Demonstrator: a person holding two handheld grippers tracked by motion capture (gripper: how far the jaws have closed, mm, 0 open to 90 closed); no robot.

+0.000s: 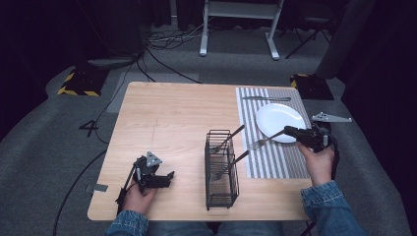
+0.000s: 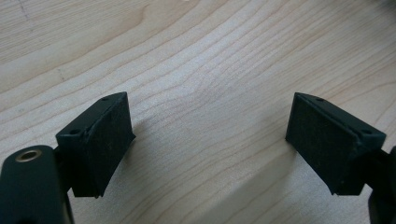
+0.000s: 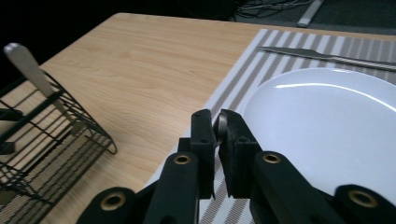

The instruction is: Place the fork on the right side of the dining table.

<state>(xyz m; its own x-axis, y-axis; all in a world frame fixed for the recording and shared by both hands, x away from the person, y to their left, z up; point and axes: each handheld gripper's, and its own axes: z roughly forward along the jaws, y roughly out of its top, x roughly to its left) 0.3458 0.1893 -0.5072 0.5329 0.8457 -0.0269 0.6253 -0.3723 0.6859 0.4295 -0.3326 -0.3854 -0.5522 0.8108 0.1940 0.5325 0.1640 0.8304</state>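
My right gripper is shut on the handle of a silver fork, which points left over the striped placemat, just left of the white plate. In the right gripper view the jaws pinch the fork's handle end beside the plate. A black wire caddy stands mid-table with a few utensil handles sticking out of it. My left gripper rests open near the table's front left, and in its own view there is bare wood between the pads.
A knife lies across the far end of the placemat, beyond the plate, and appears as the knife in the right gripper view. The caddy with a utensil handle stands left of the right gripper. Cables and desk legs lie on the floor behind the table.
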